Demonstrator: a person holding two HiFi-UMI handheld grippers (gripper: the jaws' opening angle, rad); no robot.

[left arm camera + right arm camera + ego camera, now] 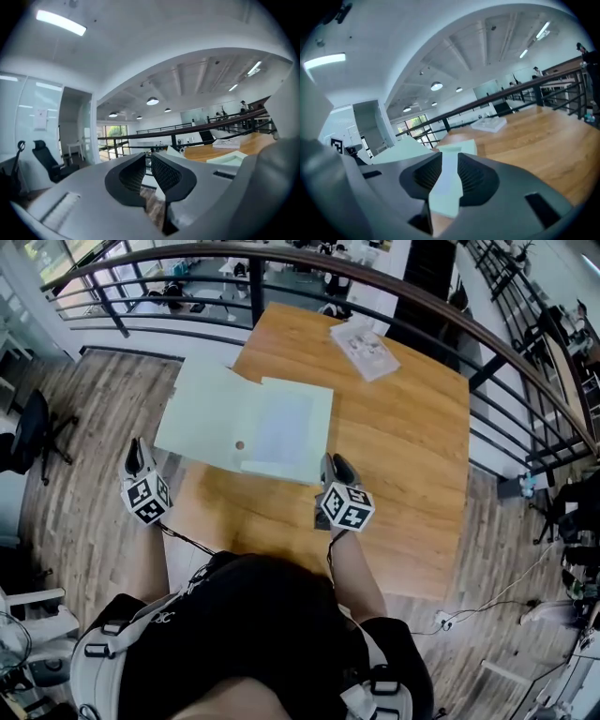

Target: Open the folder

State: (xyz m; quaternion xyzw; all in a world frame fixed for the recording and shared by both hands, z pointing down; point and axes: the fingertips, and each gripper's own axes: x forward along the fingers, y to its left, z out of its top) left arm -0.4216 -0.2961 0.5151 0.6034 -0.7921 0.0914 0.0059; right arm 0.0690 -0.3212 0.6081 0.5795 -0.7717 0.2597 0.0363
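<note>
A pale green folder (211, 413) lies spread open on the wooden table (403, 446), its left leaf hanging past the table's left edge. The left gripper (137, 459) hovers off the table beside the folder's near left corner. In its own view its jaws (148, 157) stand a narrow gap apart with nothing between them, and the folder (225, 158) lies off to the right. My right gripper (334, 467) is at the folder's near right corner. Its jaws (450, 161) stand apart, and the folder's green sheet (459, 147) shows through the gap, unpinched.
A white stack of papers (366, 348) lies at the table's far side. A dark curved railing (375, 277) runs behind and to the right of the table. An office chair (33, 432) stands on the wood floor at the left.
</note>
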